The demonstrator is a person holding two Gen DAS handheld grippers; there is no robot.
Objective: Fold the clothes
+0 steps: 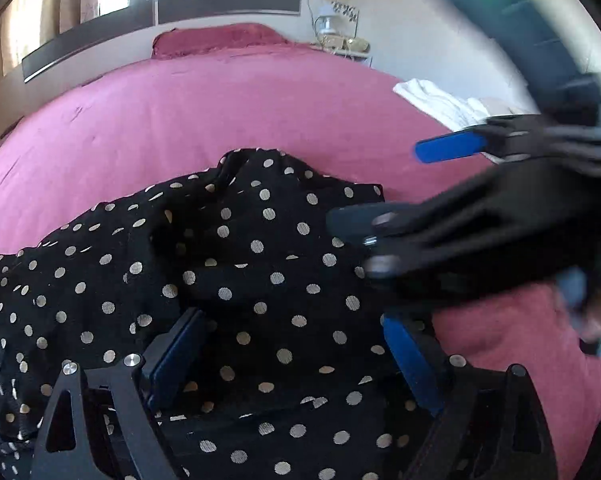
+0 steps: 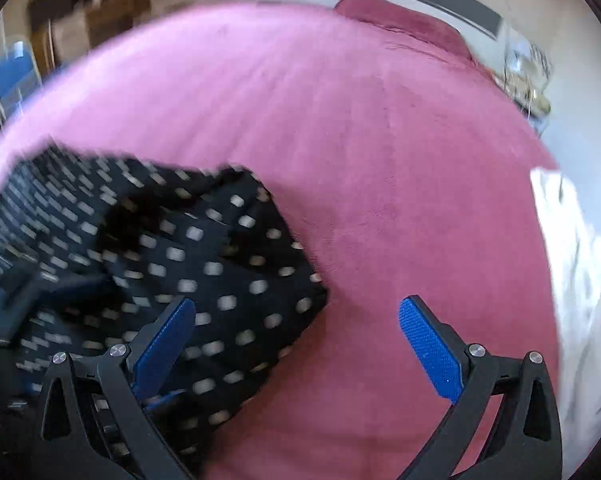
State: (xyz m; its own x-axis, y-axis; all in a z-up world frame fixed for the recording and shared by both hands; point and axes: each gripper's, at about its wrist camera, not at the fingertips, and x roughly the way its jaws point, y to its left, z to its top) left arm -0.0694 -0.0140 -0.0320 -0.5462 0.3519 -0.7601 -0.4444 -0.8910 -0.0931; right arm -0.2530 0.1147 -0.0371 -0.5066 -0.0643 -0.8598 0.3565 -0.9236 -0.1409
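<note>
Pink bedspread [image 1: 220, 112] covers a bed in a bedroom, with a dark headboard [image 1: 160, 28] and curtained window behind. 1 garment, a black polka-dot garment [image 1: 228, 264], lies rumpled near the foot edge of the bed, bunched in uneven ridges with no straight crease or squared outline visible; on this evidence it is not yet folded flat, and smoothing and folding remain. How much of it hangs past the edge cannot be told.

The left gripper [image 1: 292, 360] sits low over the garment, jaws spread, cloth beneath but not pinched. The right gripper [image 2: 296, 344] is also released, jaws wide, straddling the garment's right border and bare bedspread; its view is motion-blurred.

White laundry [image 1: 440, 100] lies at the bed's right edge, well apart. A pillow [image 1: 216, 38] rests at the head. Nothing obstructs the open bedspread beyond.
</note>
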